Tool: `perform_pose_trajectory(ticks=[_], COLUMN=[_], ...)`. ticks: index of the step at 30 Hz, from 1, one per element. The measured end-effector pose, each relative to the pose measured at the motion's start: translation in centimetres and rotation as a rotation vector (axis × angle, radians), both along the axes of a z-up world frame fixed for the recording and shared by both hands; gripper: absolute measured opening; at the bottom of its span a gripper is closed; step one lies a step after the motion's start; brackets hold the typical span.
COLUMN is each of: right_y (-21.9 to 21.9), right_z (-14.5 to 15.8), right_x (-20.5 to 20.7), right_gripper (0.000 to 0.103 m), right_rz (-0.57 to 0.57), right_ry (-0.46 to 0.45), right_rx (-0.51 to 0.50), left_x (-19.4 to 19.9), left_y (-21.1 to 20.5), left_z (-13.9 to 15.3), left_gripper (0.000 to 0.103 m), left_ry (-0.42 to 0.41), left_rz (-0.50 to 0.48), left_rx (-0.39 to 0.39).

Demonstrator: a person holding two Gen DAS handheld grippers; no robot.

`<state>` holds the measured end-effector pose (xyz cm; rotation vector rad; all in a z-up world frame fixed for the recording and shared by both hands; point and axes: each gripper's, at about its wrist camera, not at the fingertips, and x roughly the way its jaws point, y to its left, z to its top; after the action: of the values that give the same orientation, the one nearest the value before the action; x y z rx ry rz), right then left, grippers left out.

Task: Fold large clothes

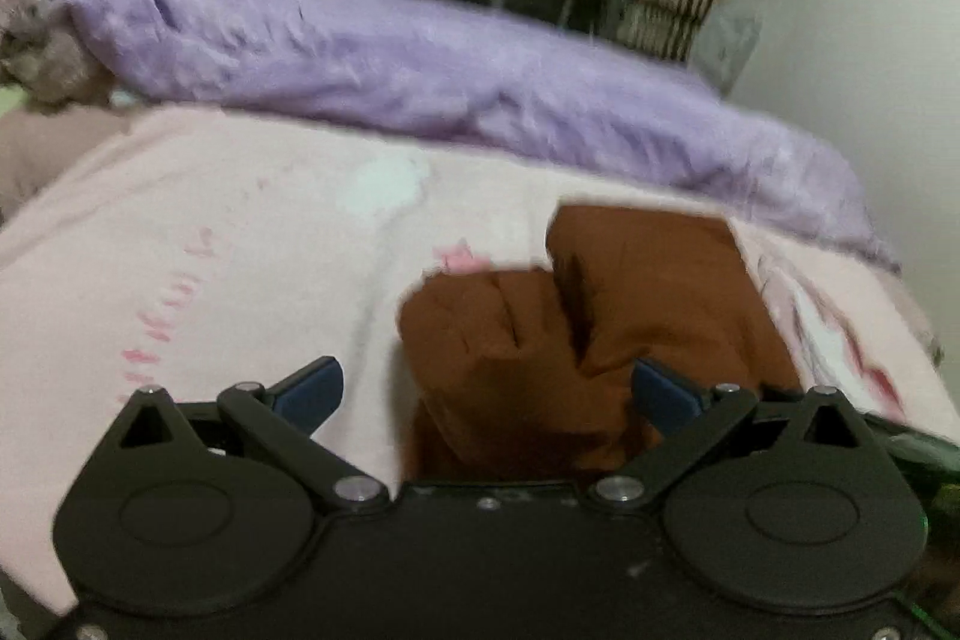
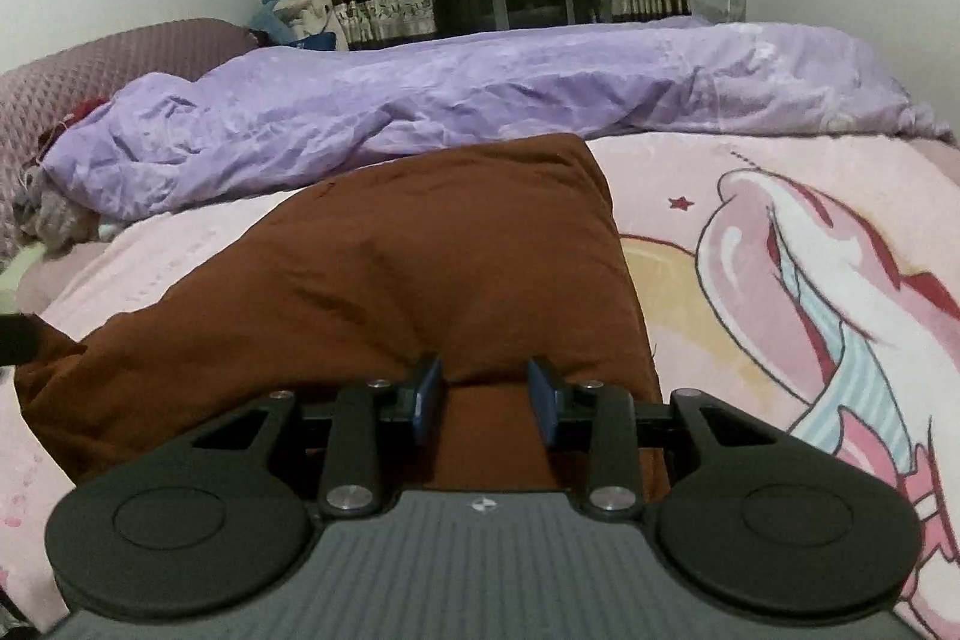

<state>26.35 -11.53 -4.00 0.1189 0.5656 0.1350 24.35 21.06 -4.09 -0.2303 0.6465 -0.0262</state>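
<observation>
Dim indoor light; left wrist view motion-blurred, right sharp; fisheye-bent edges.

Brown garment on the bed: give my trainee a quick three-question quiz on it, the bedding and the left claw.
1. True or false: the left claw is clamped shut.
2. Behind the brown garment lies: A) a purple duvet; B) a laundry basket; C) an open suitcase.
3. What colour is the cartoon blanket under the garment?
Key: 1 false, its jaws stand wide apart; 2 A; 3 pink.
</observation>
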Motion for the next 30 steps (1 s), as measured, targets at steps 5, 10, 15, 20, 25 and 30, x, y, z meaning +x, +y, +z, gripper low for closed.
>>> perform_pose_trajectory(ticks=[5, 10, 15, 20, 25, 30], right_y=[0.1, 0.3, -0.2, 0.0, 0.0, -0.3], right_z=[0.2, 0.4, 1.4, 0.0, 0.5, 3.0], right_x=[-0.3, -0.6, -1.1, -0.1, -0.3, -0.4], right_gripper=[0.042, 0.042, 0.050, 0.063, 0.065, 0.062], right_rz=[0.009, 0.000, 0.011, 0.029, -0.001, -0.014], right_ry=[-0.003, -0.006, -0.007, 0.044, 0.042, -0.042], right_rx=[-0.009, -0.027, -0.008, -0.030, -0.032, -0.012], left_x=[2.7, 0.3, -2.7, -0.6, -0.4, -0.5], left_y=[-1.3, -2.8, -1.9, -1.3, -1.3, -1.0], left_z=[-2.9, -1.3, -0.2, -7.6, -4.8, 1.2], left_gripper=[0.022, 0.016, 0.016, 0.019, 0.077, 0.103], left_ry=[0.102, 0.018, -0.012, 0.116, 0.088, -0.097], left_rz=[-0.056, -0.099, -0.098, -0.070, 0.003, 0.064], left_rx=[-0.033, 0.109, 0.072, 0.111, 0.206, 0.207])
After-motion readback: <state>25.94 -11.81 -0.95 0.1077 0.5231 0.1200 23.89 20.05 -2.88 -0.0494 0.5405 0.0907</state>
